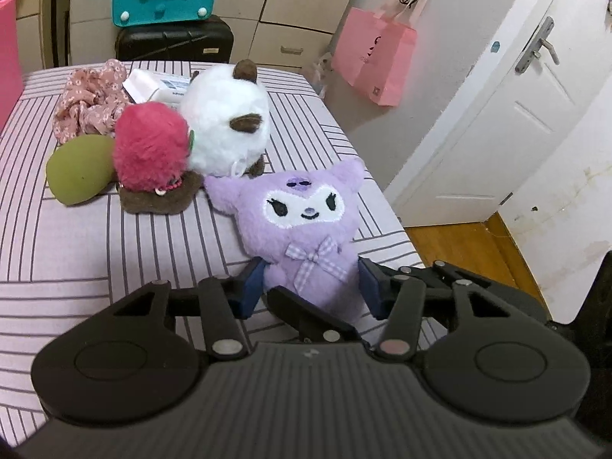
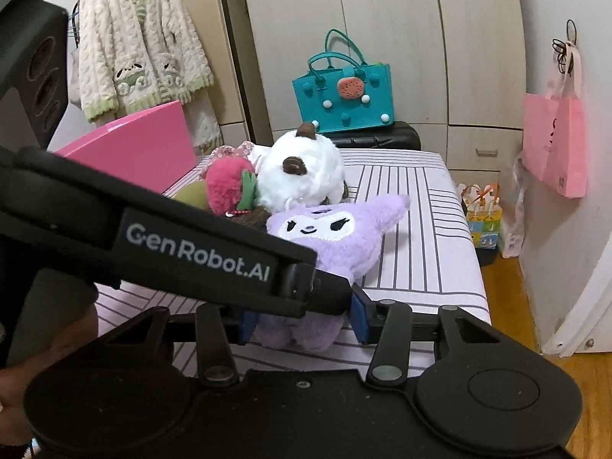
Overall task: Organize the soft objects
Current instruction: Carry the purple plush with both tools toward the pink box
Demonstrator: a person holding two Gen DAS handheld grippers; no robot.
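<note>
Purple plush (image 1: 306,225) is seen lying face-up at the near right edge of the striped bed (image 1: 57,248), its long axis running away from both tools, head far and feet near. Its lower body is bracketed by the left gripper (image 1: 311,287), whose blue pads are spread wide at either flank, apparently without pressing. The right gripper (image 2: 302,319), likewise open wide, is placed around the feet, partly hidden by the other tool. Either could be closed directly.

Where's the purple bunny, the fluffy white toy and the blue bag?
purple bunny (image 1: 304,206), left wrist view, on its white face.
fluffy white toy (image 2: 302,176), right wrist view, on its furry body.
blue bag (image 2: 340,103), right wrist view, on its front.
</note>
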